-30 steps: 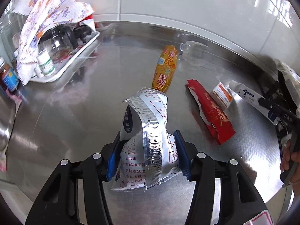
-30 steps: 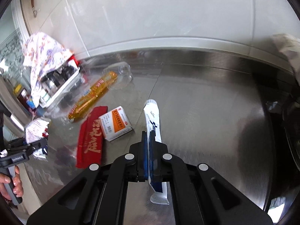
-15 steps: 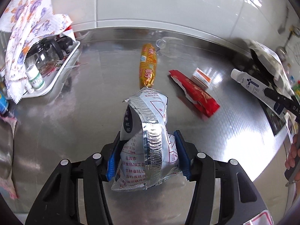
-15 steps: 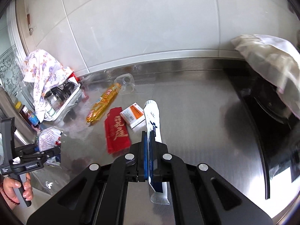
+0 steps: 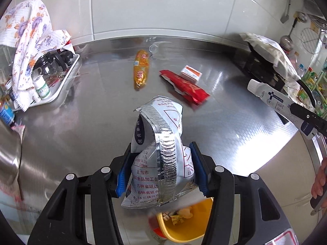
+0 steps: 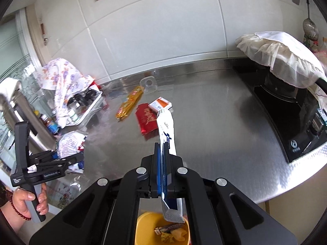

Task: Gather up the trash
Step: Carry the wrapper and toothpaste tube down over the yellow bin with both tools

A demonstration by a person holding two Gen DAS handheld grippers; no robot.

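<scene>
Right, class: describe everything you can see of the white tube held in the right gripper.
The white tube is a flattened squeeze tube, plastic by the look of it, with dark blue print and a white screw cap at its far end. Its crimped, ridged tail hangs below the grip, over the yellow bin. The right gripper is shut on its lower body, blue pads pressing both flat faces. It points away from the camera, lifted off the steel counter; nothing else touches it.

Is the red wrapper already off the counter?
No, the red wrapper lies flat on the steel counter, beside the small box.
</scene>
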